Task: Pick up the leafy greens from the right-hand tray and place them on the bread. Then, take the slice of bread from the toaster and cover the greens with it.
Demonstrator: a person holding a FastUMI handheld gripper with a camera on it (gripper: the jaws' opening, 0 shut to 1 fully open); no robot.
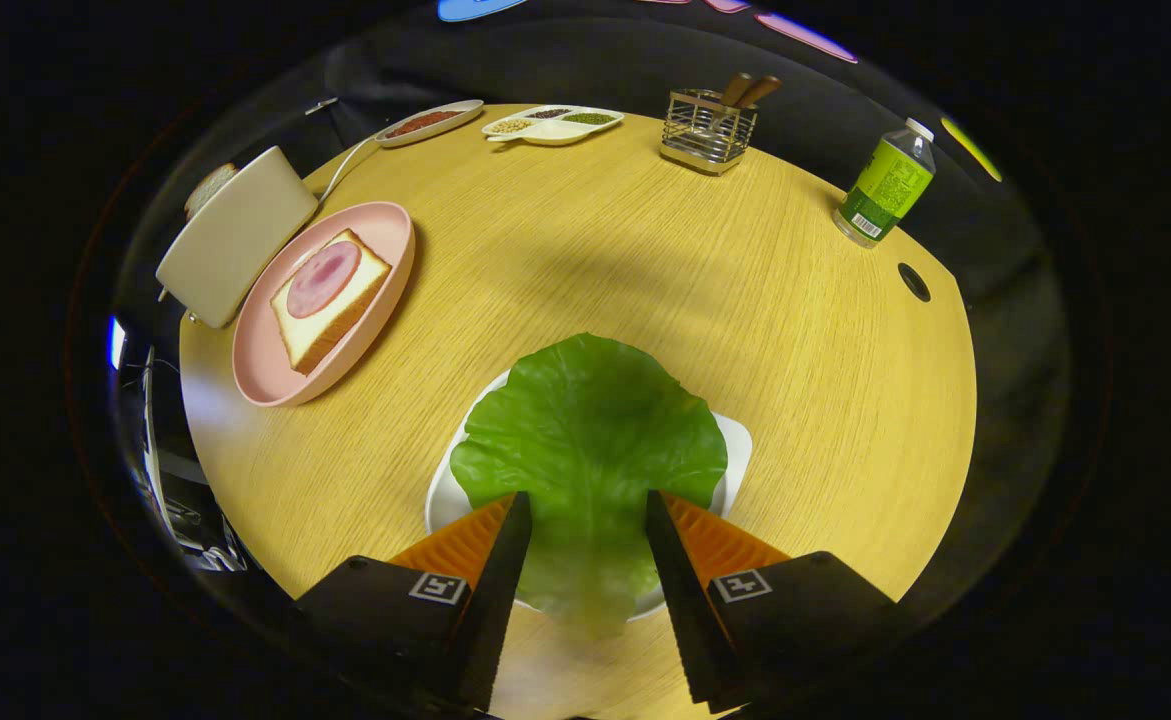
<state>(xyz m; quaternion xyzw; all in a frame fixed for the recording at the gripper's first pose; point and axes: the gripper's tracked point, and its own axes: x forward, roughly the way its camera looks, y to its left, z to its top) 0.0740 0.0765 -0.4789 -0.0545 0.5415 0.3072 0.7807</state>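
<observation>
A large green lettuce leaf (pixel 590 430) lies on a white tray (pixel 735 445) on the wooden table. My gripper (pixel 587 497) is open, and the near part of the leaf lies between its two fingers, which stand apart on either side of it. Beyond and to the left, a pink plate (pixel 265 375) holds a slice of bread (pixel 330 300) topped with a round of ham. Behind the plate stands a cream toaster (pixel 235 235) with a bread slice (pixel 207 187) sticking out of its top.
At the far side of the table stand a wire utensil holder (pixel 707 130), a divided white dish (pixel 553 124) and an oval dish (pixel 430 122). A green bottle (pixel 885 185) stands far right, near a cable hole (pixel 913 282).
</observation>
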